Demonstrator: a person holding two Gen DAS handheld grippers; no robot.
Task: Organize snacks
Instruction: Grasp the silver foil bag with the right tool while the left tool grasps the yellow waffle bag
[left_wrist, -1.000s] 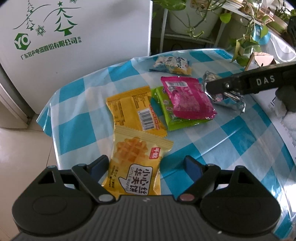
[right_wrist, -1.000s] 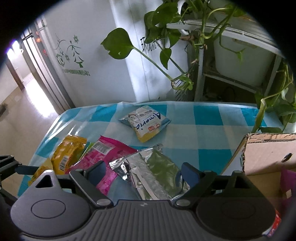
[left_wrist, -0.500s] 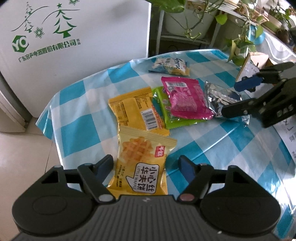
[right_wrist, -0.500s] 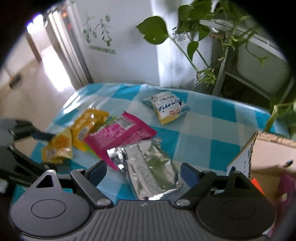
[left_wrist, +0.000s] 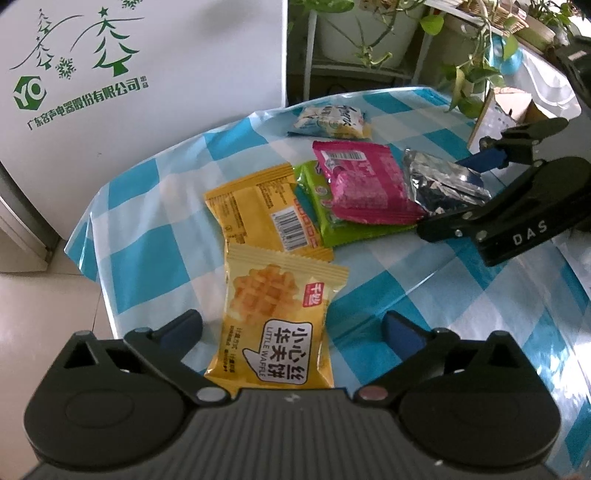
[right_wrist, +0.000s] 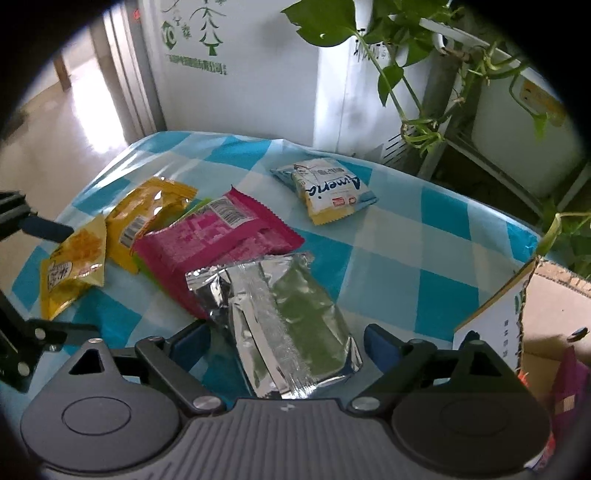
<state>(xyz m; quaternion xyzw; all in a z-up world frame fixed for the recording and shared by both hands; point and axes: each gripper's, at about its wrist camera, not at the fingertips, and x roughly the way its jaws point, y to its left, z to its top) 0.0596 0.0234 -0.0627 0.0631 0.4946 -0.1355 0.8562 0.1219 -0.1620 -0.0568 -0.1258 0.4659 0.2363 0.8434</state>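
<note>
Between my left gripper's (left_wrist: 291, 330) fingers lies the waffle packet (left_wrist: 275, 319), flat on the blue-and-white checked tablecloth (left_wrist: 147, 258). The jaws have just been opening and now stand wide, with a gap on each side of the packet, so nothing is gripped. Just beyond it I see a second yellow packet (left_wrist: 260, 210) showing its barcode, its near end under the waffle packet's top edge. Next comes a green packet (left_wrist: 332, 229), partly covered by a pink packet (left_wrist: 364, 186).

My right gripper (right_wrist: 286, 341) straddles the silver foil packet (right_wrist: 284, 321), which rests on the cloth with its left corner over the pink one. These jaws have also just been opening; the blue pads stand off both edges, so it is released, not clasped. To the right I can see a cardboard box (right_wrist: 554, 317). Farther back, alone on the cloth, lies a white and blue packet (right_wrist: 327, 188). Behind the table stand a white appliance (left_wrist: 147, 74) with green tree print and potted plants (right_wrist: 406, 74).
</note>
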